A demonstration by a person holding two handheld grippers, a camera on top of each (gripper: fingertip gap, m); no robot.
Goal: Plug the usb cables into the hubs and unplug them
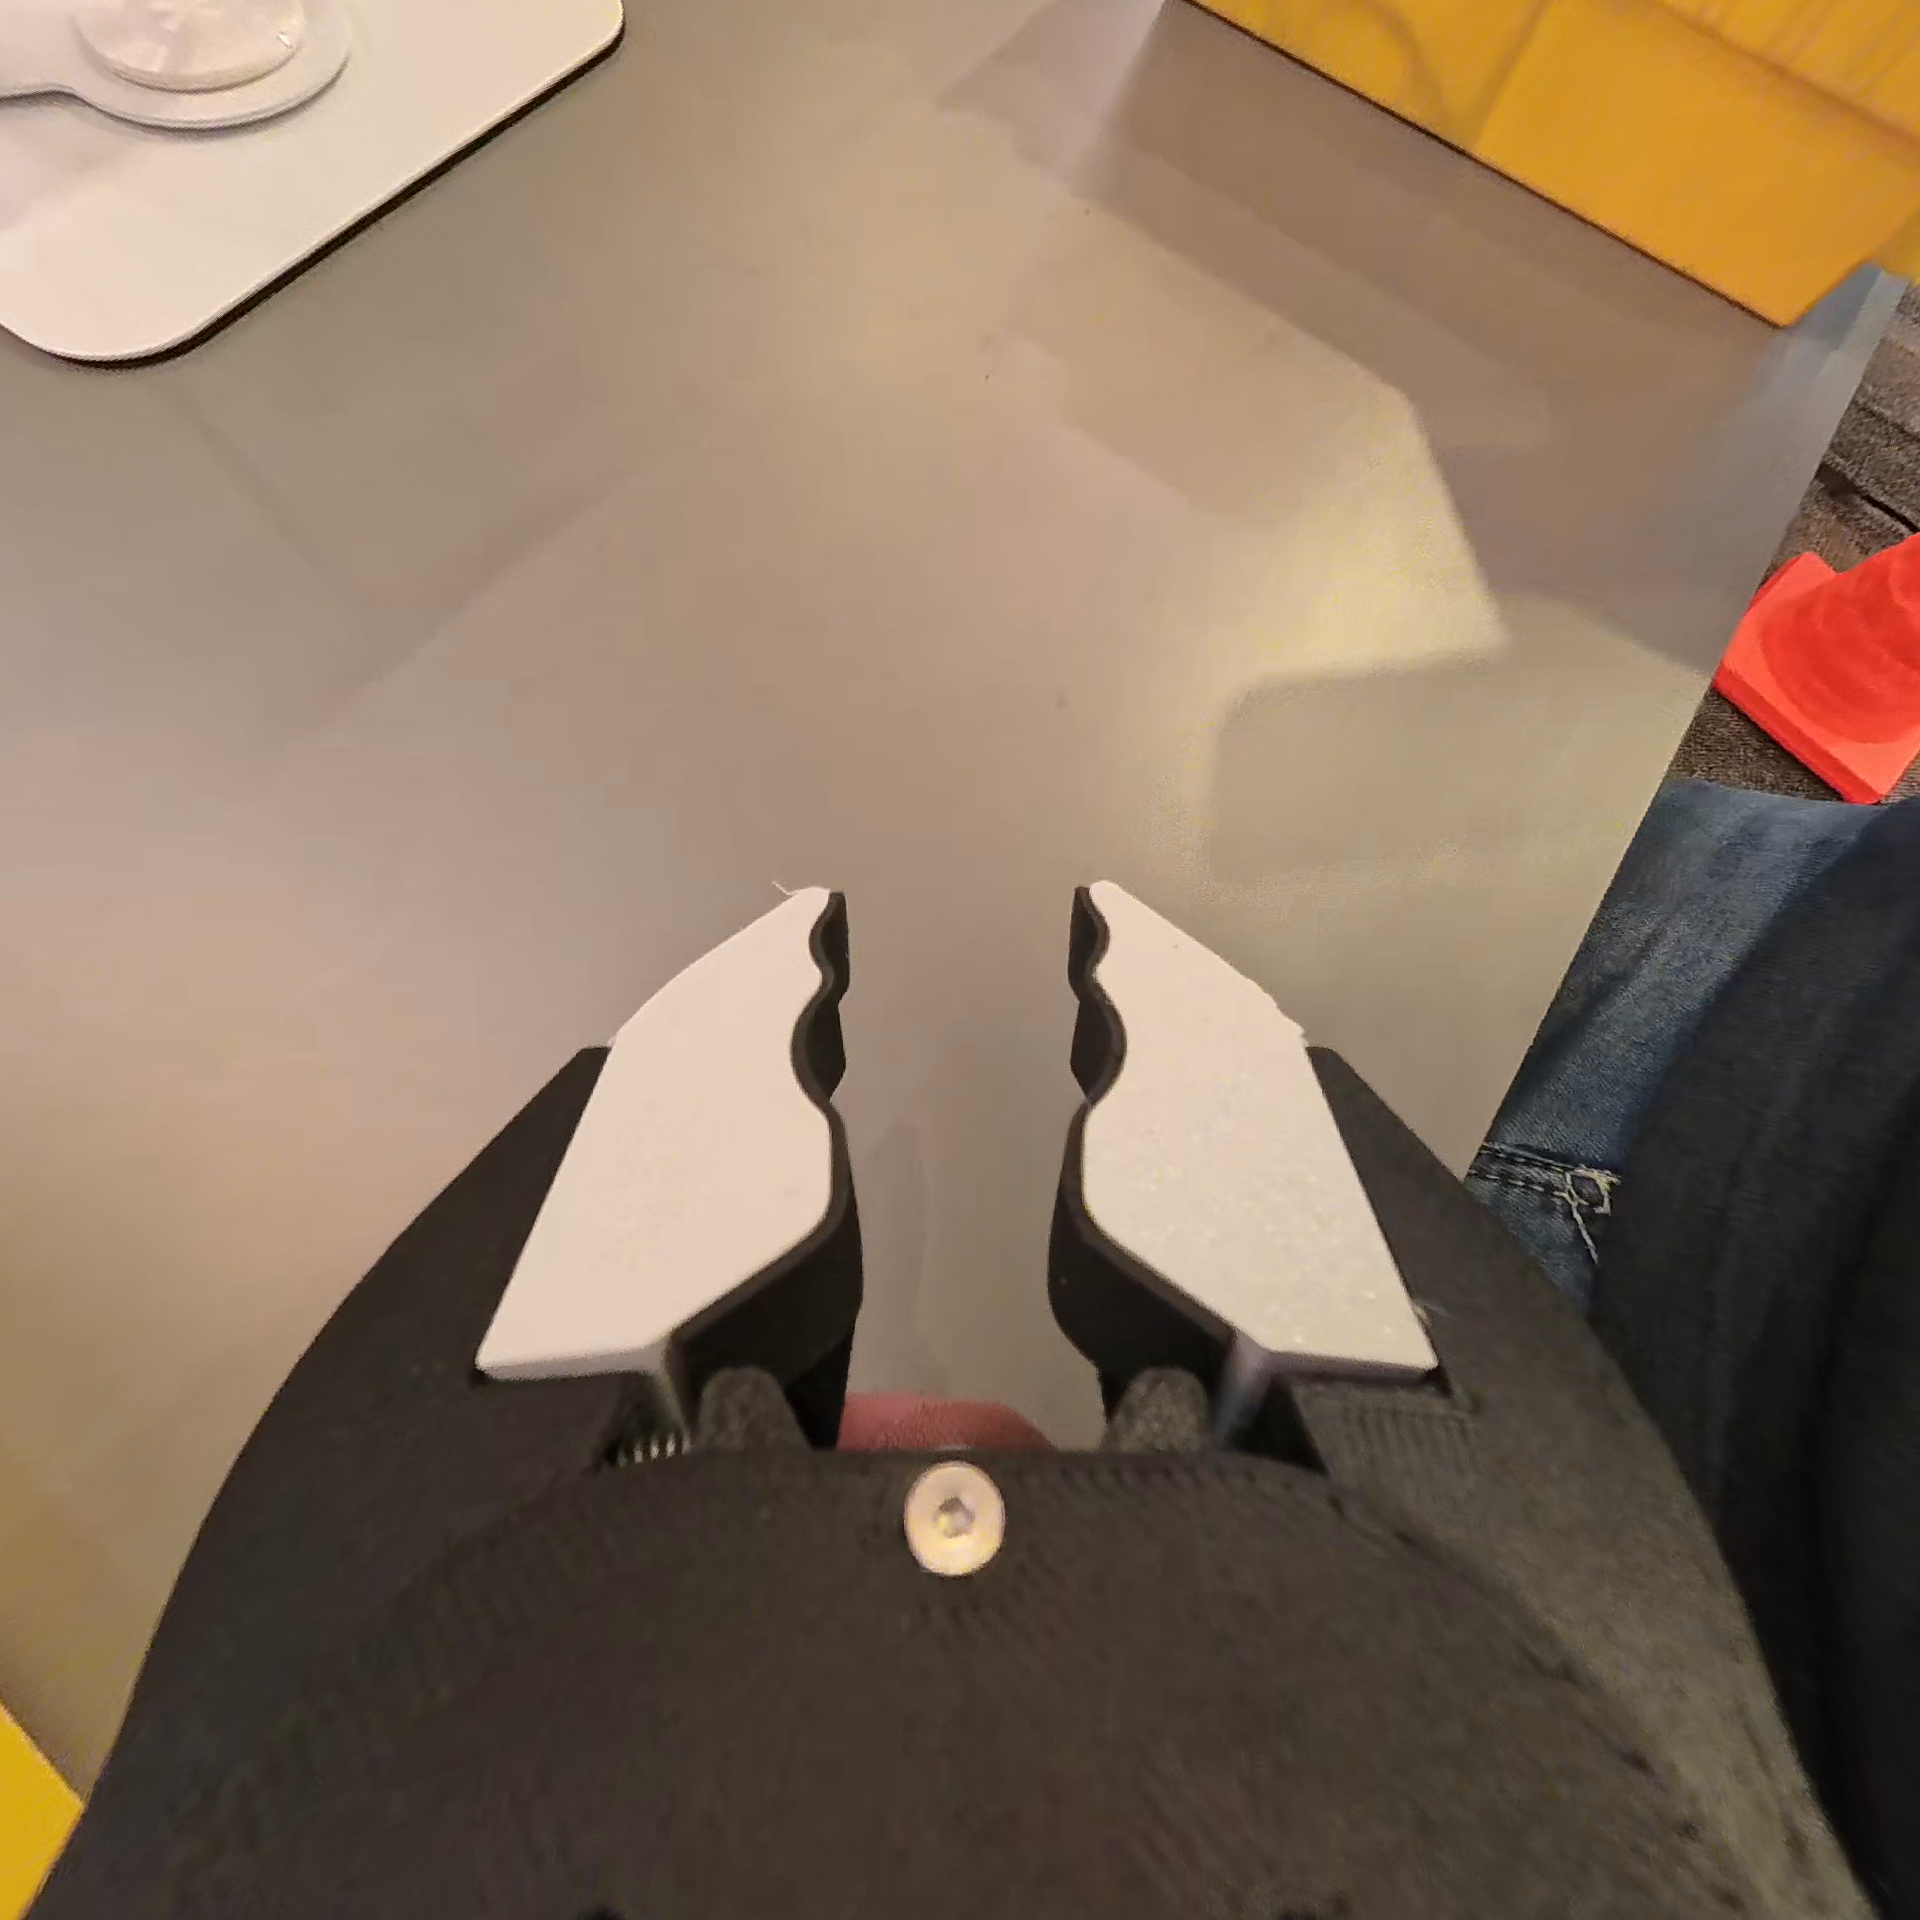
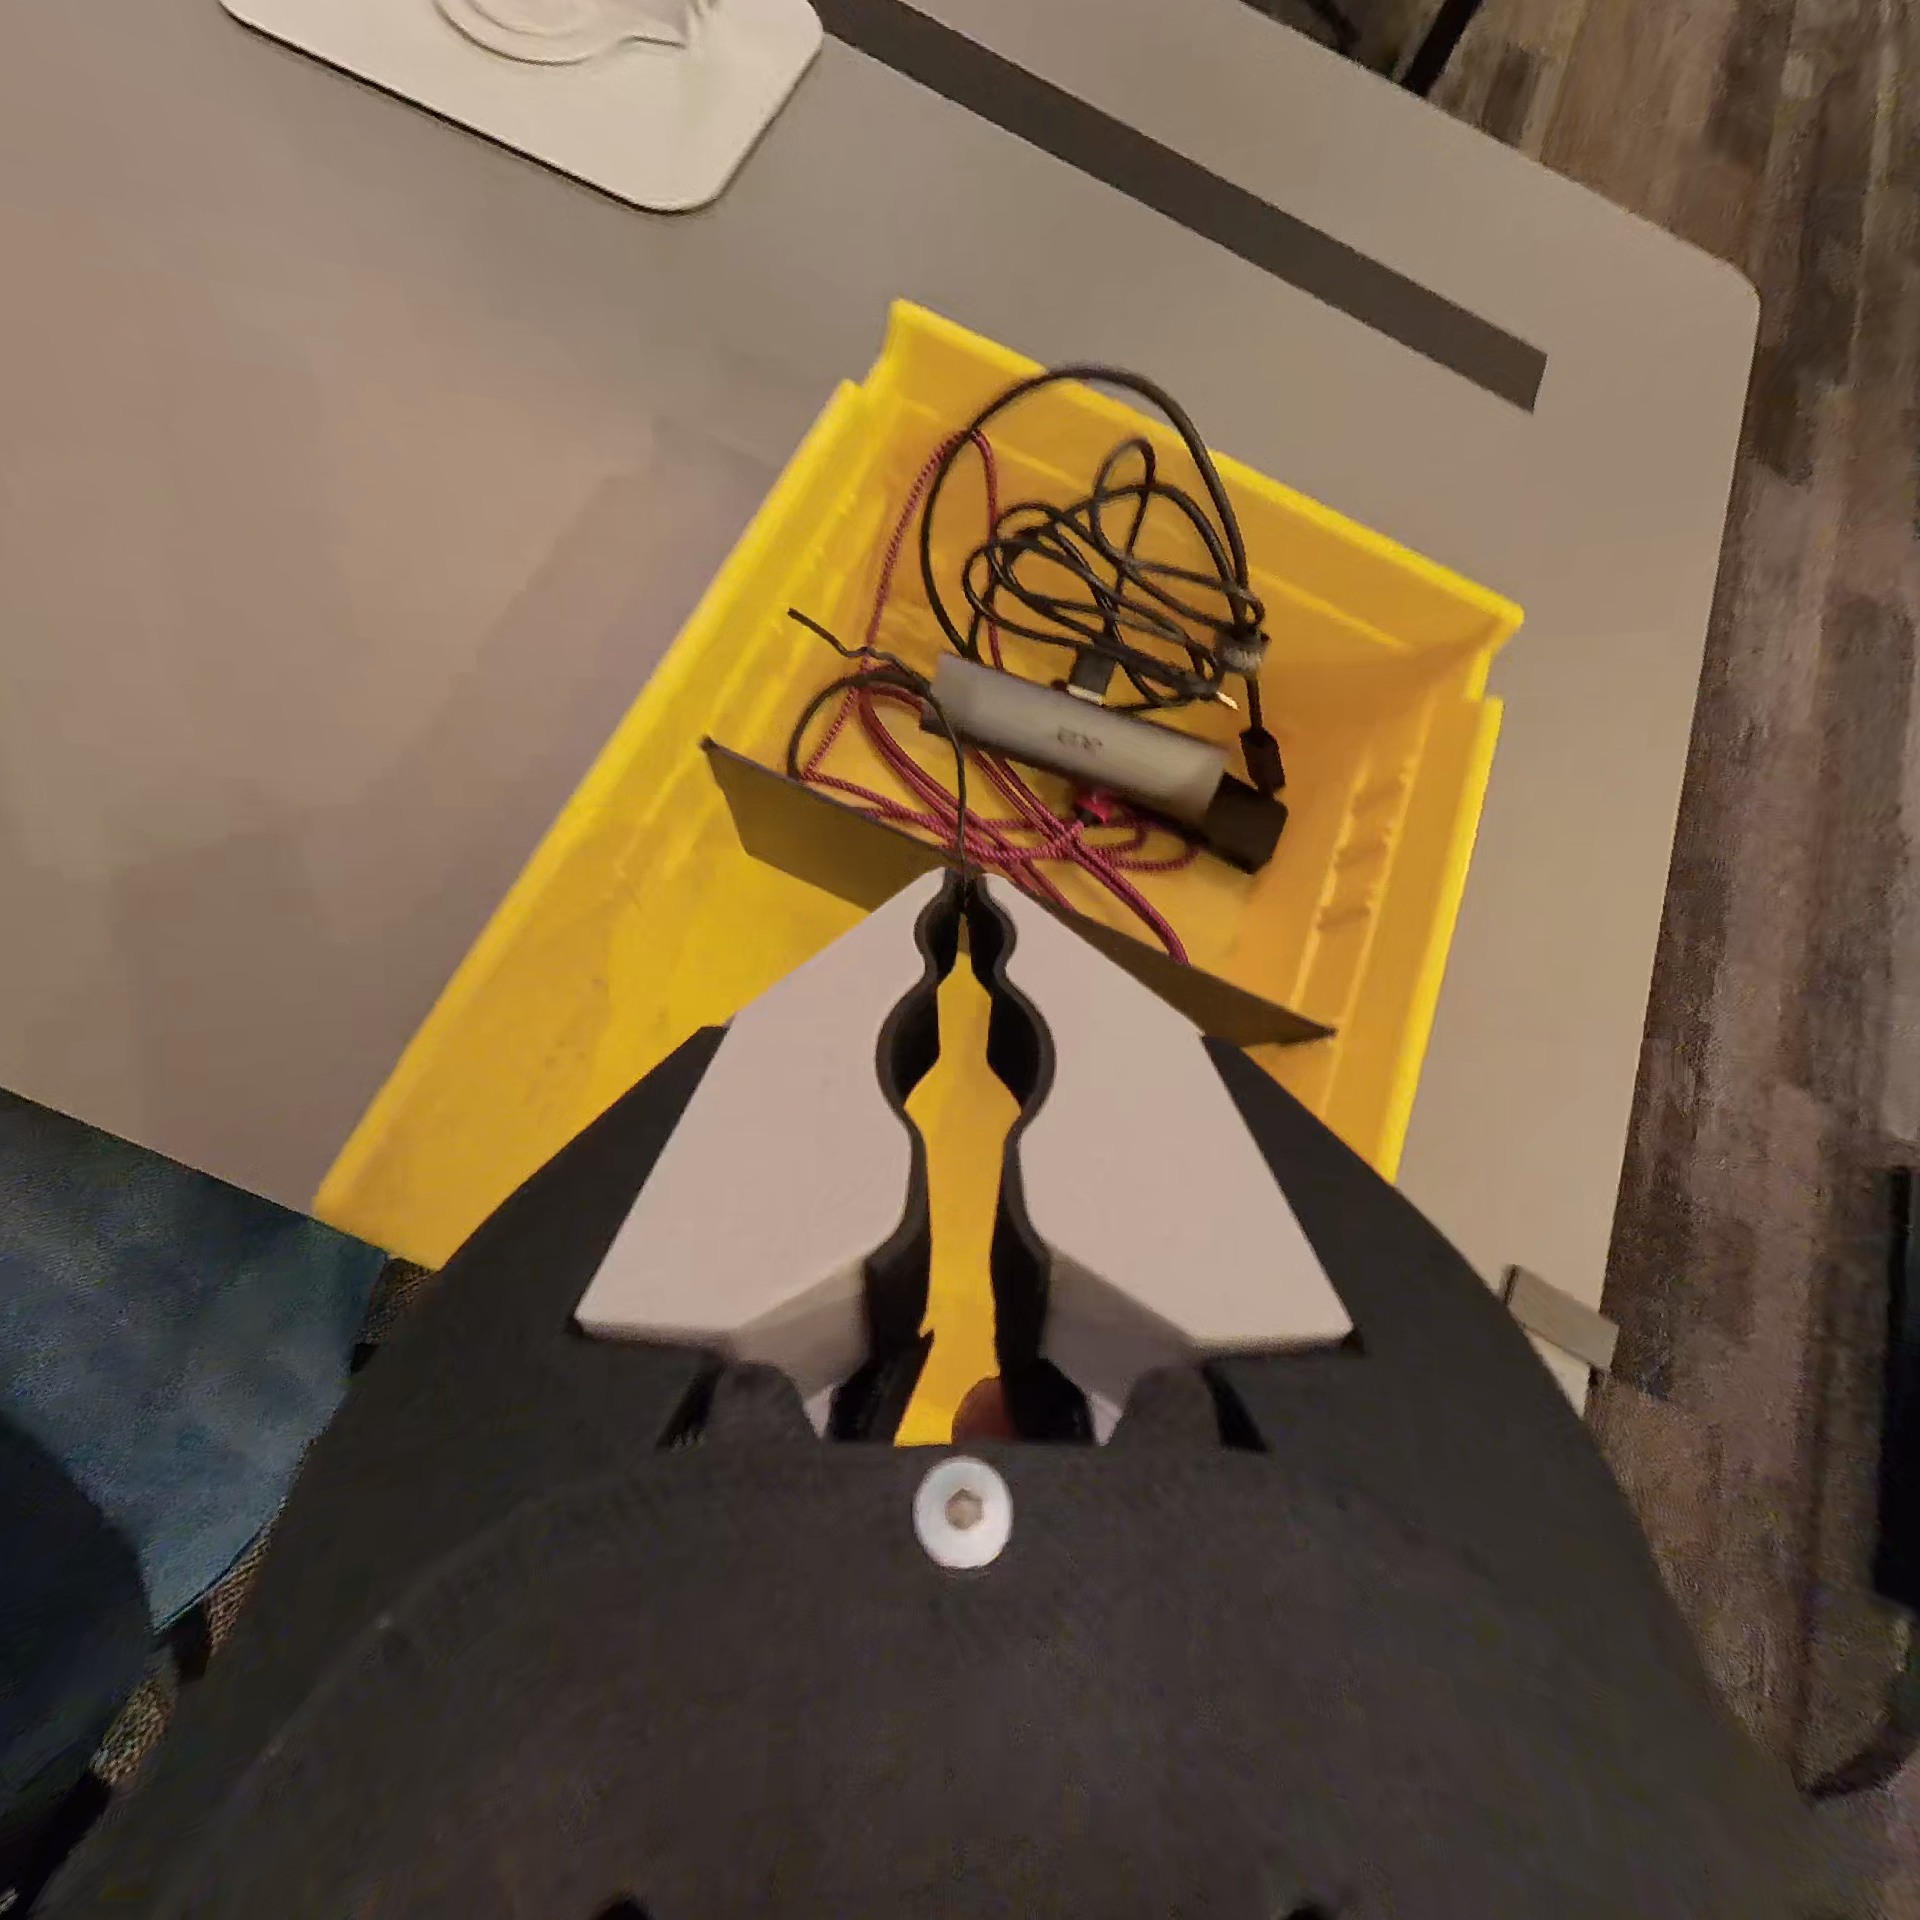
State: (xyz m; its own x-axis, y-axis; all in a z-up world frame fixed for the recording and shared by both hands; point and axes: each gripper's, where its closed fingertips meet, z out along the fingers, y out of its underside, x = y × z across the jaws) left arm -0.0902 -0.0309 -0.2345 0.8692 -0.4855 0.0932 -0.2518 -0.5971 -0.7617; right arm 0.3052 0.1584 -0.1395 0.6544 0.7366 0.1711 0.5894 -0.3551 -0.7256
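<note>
Cables sit tangled in a yellow bin (image 2: pixel 644 935) at the table's right corner: a black cable (image 2: pixel 1117 540) in loose coils and a red braided cable (image 2: pixel 977 821) looped beneath a grey hub (image 2: pixel 1081 738). The right gripper (image 2: pixel 958 883) hovers over the bin with its tips pressed nearly together, pinching a thin black cord (image 2: pixel 961 800) that runs up to the hub's near end. A black divider (image 2: pixel 821 831) crosses the bin just ahead of the tips. The hub's top carries a small pale marking, too blurred to make out. A second black block (image 2: pixel 1252 821) lies touching the hub's right end.

The left gripper (image 1: pixel 958 914) hangs over the bare grey table (image 1: pixel 727 623), its jaws spread apart and holding nothing. A white mat (image 1: pixel 208 208) lies at the far left, and a red block (image 1: pixel 1829 665) rests on the floor to the right.
</note>
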